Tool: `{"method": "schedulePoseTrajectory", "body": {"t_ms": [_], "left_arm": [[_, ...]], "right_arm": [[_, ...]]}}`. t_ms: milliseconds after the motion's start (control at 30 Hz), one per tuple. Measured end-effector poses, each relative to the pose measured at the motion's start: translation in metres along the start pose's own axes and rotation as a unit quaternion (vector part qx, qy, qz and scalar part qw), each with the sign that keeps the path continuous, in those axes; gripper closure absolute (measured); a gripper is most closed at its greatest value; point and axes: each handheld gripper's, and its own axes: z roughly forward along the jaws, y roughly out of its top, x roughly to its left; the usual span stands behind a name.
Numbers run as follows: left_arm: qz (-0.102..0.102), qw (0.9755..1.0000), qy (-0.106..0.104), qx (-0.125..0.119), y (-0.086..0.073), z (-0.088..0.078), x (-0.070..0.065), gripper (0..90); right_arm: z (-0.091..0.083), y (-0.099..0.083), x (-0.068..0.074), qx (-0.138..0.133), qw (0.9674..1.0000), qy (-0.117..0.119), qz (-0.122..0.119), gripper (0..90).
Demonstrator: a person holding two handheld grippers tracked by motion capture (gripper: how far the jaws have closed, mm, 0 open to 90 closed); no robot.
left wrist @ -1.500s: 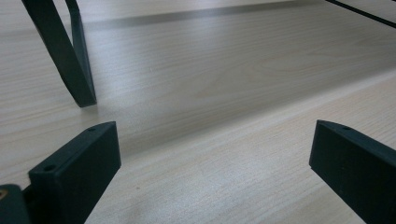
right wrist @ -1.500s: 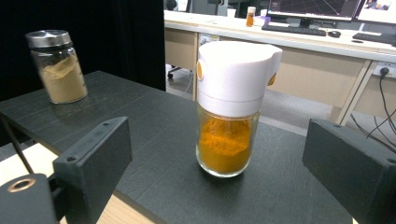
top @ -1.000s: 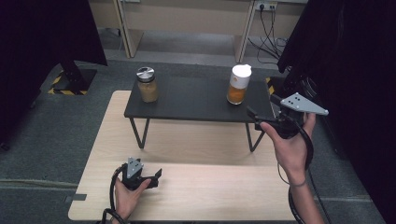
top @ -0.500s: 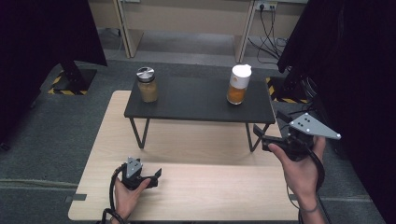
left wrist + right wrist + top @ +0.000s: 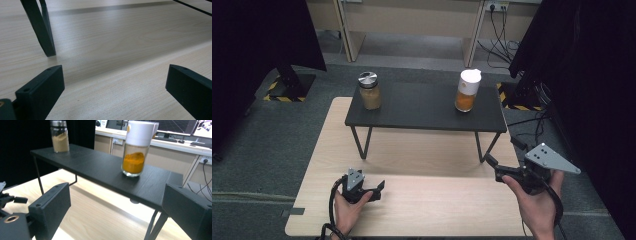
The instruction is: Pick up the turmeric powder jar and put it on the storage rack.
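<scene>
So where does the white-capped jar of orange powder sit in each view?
High view: the white-capped jar stands at the right end of the black shelf.
Left gripper view: the jar is not in it; just the wooden table and a shelf leg.
Right gripper view: upper centre-right, upright on the shelf.
Shared landmark: the black shelf with its legs.

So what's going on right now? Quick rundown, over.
Both grippers open and empty: left gripper low on wooden table, right gripper at its right edge. Two jars on black shelf, untouched. Nothing in the way.
</scene>
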Motion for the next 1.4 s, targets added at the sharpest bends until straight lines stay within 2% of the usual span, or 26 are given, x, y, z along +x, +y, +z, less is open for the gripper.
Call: {"method": "schedulePoseTrajectory", "body": {"t_ms": [133,233,300,367,400,600,900,1400], "left_arm": [[0.0,1.0,0.0,0.0,0.0,0.0,0.0,1.2],[0.001,1.0,0.0,0.0,0.0,0.0,0.0,1.2],[0.0,1.0,0.0,0.0,0.0,0.0,0.0,1.2],[-0.002,1.0,0.001,0.0,0.0,0.0,0.0,1.2],[-0.002,1.0,0.001,0.0,0.0,0.0,0.0,1.2],[-0.003,1.0,0.0,0.0,0.0,0.0,0.001,1.2],[-0.001,1.0,0.002,-0.001,0.0,-0.001,0.0,1.2],[-0.001,1.0,0.002,-0.002,-0.001,-0.001,0.0,1.2]], "right_arm": [[0.001,-0.013,0.004,0.004,1.0,-0.001,0.005,8.5],[0.006,-0.038,0.006,0.014,0.9997,-0.003,0.018,8.5],[0.007,-0.042,0.007,0.018,0.9996,-0.005,0.02,8.5],[0.013,-0.059,0.007,0.029,0.999,-0.007,0.033,8.5],[0.013,-0.059,0.007,0.029,0.999,-0.007,0.033,8.5],[0.026,-0.091,0.009,0.057,0.9968,-0.009,0.055,8.5],[0.033,-0.11,0.013,0.067,0.9955,-0.014,0.065,8.5],[0.037,-0.134,0.018,0.05,0.9958,-0.017,0.074,8.5]]}}
